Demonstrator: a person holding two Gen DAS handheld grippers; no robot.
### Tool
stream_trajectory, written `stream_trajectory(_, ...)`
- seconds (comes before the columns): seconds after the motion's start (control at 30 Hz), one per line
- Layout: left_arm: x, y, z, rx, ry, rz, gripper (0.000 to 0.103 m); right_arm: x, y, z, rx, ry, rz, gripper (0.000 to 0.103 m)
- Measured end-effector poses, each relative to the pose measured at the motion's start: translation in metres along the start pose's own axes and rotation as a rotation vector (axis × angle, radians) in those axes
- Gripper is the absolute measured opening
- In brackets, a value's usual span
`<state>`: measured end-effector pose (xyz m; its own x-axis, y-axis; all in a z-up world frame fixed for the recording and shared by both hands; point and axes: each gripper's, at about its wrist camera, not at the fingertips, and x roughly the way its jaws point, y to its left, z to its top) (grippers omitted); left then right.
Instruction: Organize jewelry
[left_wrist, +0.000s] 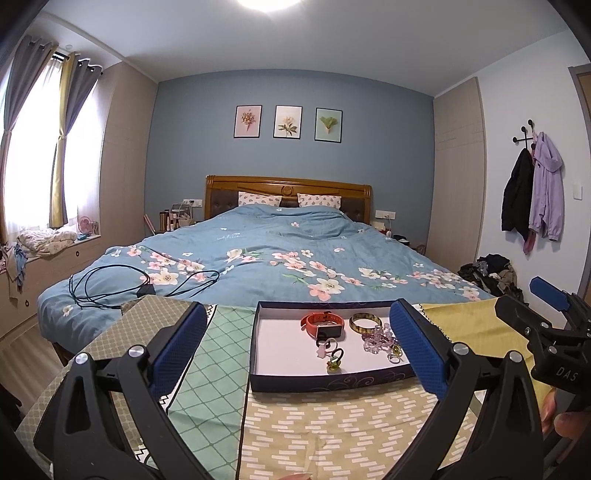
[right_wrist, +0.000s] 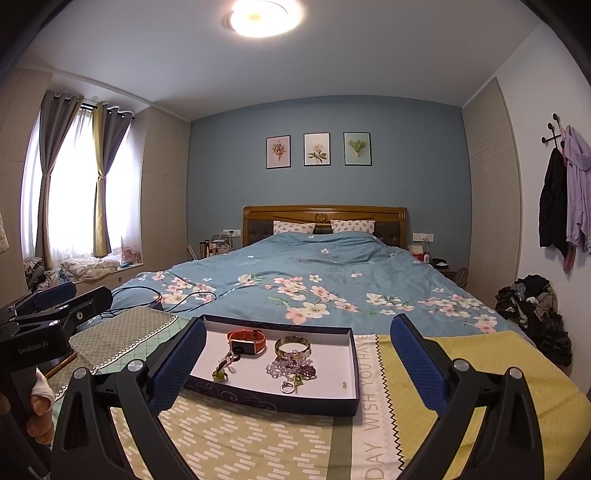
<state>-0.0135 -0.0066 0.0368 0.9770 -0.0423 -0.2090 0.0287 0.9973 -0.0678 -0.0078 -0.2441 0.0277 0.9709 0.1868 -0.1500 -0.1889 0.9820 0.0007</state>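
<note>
Both hand-held grippers, left (left_wrist: 297, 345) and right (right_wrist: 298, 356), gape empty over jumbled jewelry (right_wrist: 291, 363) in a dark-rimmed tray (right_wrist: 273, 400).

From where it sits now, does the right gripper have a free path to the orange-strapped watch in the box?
Probably yes. The right gripper is open and empty, the shallow dark-blue box has no lid, and nothing covers the orange-strapped watch; only small rings lie nearer.

Bright room, ceiling lamp (right_wrist: 264, 16) blown out, window (right_wrist: 70, 192) overexposed at left. Heavy fisheye bending, dark vignette corners. Sharp focus overall, soft shadows only.
</note>
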Motion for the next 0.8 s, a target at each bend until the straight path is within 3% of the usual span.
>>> stream_trajectory(0.8, 0.0105, -0.0059, -0.0076, 0.000, 0.034, -0.013, 0.097, -0.0005, -0.0032, 0.0004, 0.010, -0.031, -0.011, 0.097)
